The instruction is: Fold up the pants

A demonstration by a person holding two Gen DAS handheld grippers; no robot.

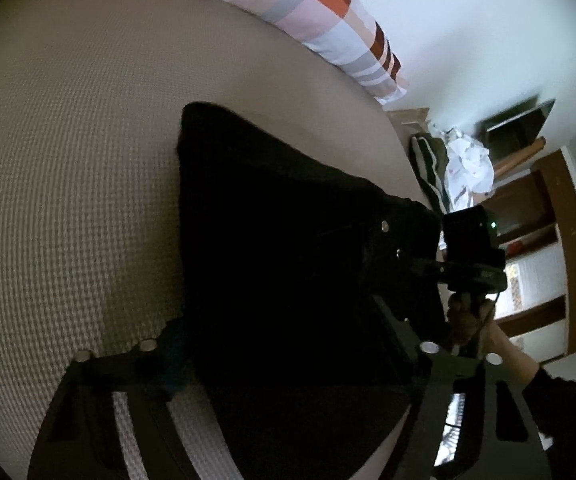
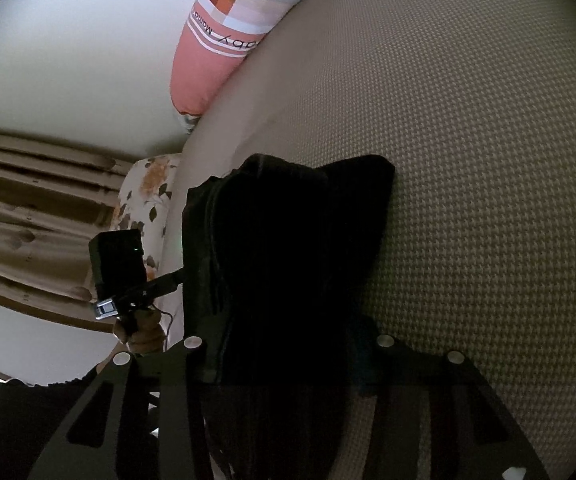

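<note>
Black pants (image 1: 271,240) lie lengthwise toward the checked pillow (image 1: 308,12) (both grippers' finger state: cannot tell, cloth covers them).

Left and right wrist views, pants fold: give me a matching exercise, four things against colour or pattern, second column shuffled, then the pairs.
Column one:
1. pants
2. bed cover
3. pillow
4. sheet at the bed's edge

Column two:
A. white with a flower print
B. black
C. pink with checked squares and stripes
D. beige, woven texture

Pairs: 1-B, 2-D, 3-C, 4-A
</note>
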